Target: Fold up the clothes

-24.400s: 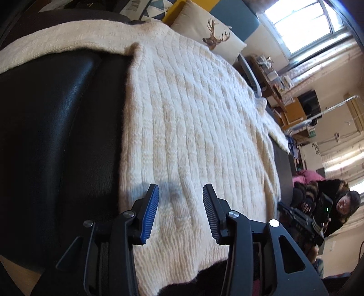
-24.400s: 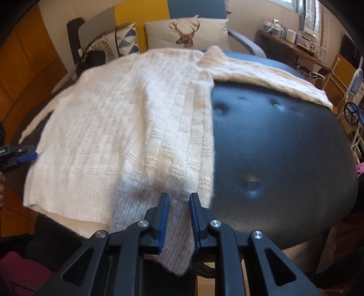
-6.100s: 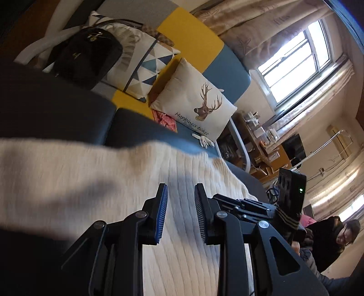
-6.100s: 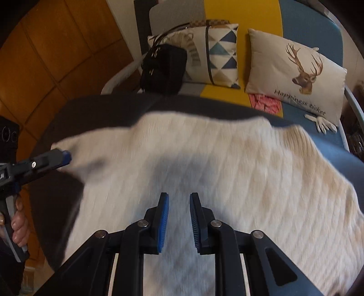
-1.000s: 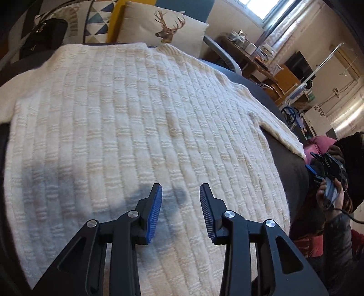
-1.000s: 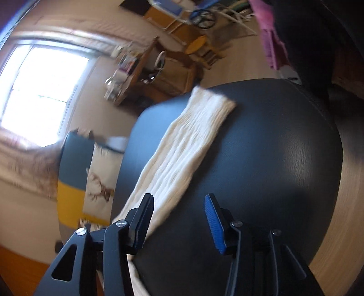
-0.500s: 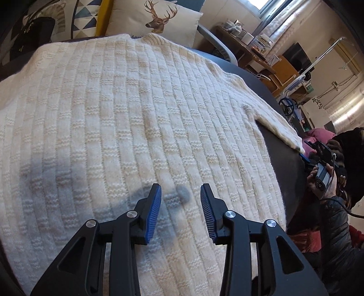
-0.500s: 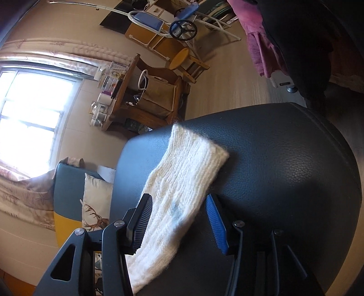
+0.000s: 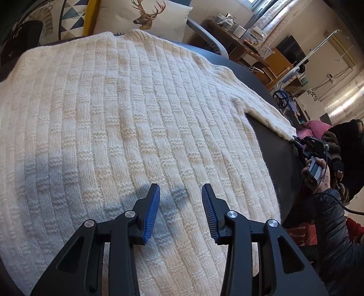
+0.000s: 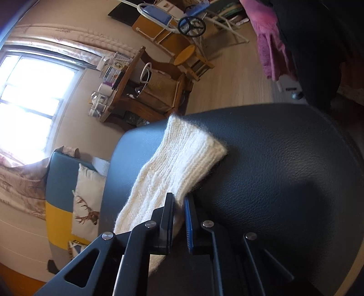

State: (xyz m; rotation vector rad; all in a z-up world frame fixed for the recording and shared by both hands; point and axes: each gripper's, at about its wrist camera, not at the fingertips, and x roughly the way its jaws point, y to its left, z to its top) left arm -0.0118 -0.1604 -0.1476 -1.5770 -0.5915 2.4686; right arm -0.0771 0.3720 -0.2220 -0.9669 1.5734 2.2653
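lying flat across the dark padded surface [image 9: 268, 136], the cream knit sweater [image 9: 136, 113] is spreading nearly from edge to edge, its collar pointing away toward the deer cushion [image 9: 145, 18]. one sleeve [image 10: 179, 164] is stretching out sideways over the black leather, its long axis running away from the body toward the ribbed cuff. the right hand-held gripper [image 10: 179, 218] is sitting at that sleeve near the cuff, jaws pinched tight on the knit edge, so the right hand is plainly the nearer one for carrying the sleeve back across the body. the left hand-held gripper [image 9: 180, 211] is hovering over the lower body panel, jaws opening, about half spread, nothing between them. the knit is looking thick, soft and blocked in ribs, likely draping heavily.
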